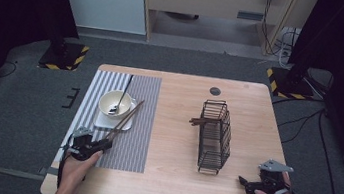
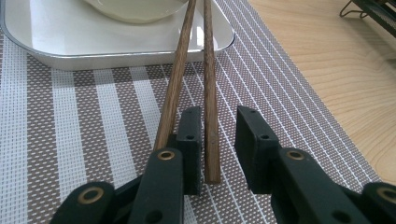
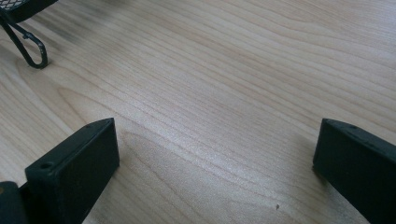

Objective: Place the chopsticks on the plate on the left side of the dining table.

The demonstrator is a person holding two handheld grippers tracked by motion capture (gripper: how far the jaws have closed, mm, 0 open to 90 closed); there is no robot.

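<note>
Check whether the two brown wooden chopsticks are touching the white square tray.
Touching. In the left gripper view, both brown wooden chopsticks cross and rest on the white square tray rim.

From my seat the chopsticks [image 2: 208, 93] look like dark, matt wood with visible grain. My left gripper [image 2: 218, 144] has matt black plastic jaws. The placemat [image 2: 93, 130] is coarse woven fabric, the tray [image 2: 116, 46] glossy white, the table [image 3: 210, 84] smooth pale wood. At two o'clock, the rack [image 1: 215, 135] is dark wire.
</note>
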